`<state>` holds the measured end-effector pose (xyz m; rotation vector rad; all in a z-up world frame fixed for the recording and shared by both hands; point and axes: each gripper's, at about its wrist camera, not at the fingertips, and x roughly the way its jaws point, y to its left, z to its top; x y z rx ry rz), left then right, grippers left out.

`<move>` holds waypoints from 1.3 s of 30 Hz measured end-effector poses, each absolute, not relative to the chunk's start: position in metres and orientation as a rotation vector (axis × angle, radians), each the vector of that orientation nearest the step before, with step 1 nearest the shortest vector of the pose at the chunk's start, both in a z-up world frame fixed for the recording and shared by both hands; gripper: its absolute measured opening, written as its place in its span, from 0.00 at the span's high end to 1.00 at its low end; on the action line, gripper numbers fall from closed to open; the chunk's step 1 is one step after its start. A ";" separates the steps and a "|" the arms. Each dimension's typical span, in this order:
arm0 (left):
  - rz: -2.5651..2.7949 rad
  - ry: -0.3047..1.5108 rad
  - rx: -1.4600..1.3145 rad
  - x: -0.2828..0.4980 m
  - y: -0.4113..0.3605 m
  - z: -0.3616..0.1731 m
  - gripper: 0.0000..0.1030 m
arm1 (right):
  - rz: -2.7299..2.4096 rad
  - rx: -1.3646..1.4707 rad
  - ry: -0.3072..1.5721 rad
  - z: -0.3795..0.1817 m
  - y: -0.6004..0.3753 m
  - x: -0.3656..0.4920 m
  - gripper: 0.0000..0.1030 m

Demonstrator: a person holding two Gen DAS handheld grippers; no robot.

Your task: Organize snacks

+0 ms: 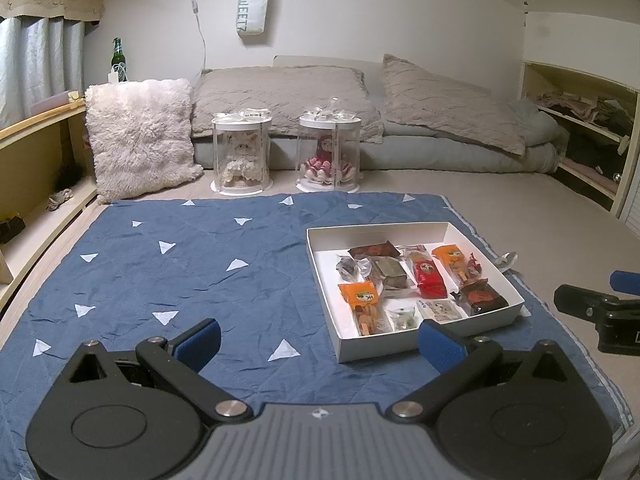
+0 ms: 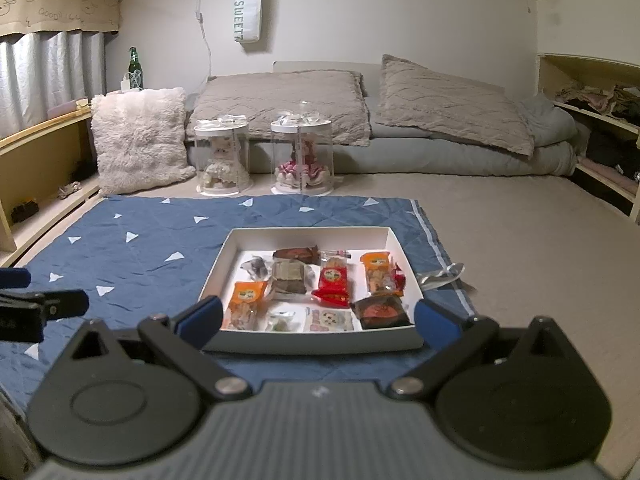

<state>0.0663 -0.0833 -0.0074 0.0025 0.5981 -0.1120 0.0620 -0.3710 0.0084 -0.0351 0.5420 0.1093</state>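
Right wrist view, white box [image 2: 394, 240], wrapped snacks [image 2: 334, 280] inside

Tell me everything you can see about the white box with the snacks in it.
The white box is a shallow, open-topped rectangular tray that looks like cardboard, with low upright walls and no lid in view. It lies flat on the blue quilted mat, near the mat's right edge. Inside, wrapped snacks lie loosely in a single layer: orange, red, dark brown and clear packets. Neither gripper touches it; the right gripper sits open just before its near wall.
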 end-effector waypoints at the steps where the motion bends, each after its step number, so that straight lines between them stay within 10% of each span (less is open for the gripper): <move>1: -0.111 0.599 0.002 0.067 -0.084 -0.007 0.00 | 0.110 -0.035 0.542 0.008 -0.371 0.062 0.01; 39: -0.106 0.602 0.000 0.069 -0.080 -0.007 0.00 | 0.104 -0.033 0.543 0.008 -0.367 0.061 0.01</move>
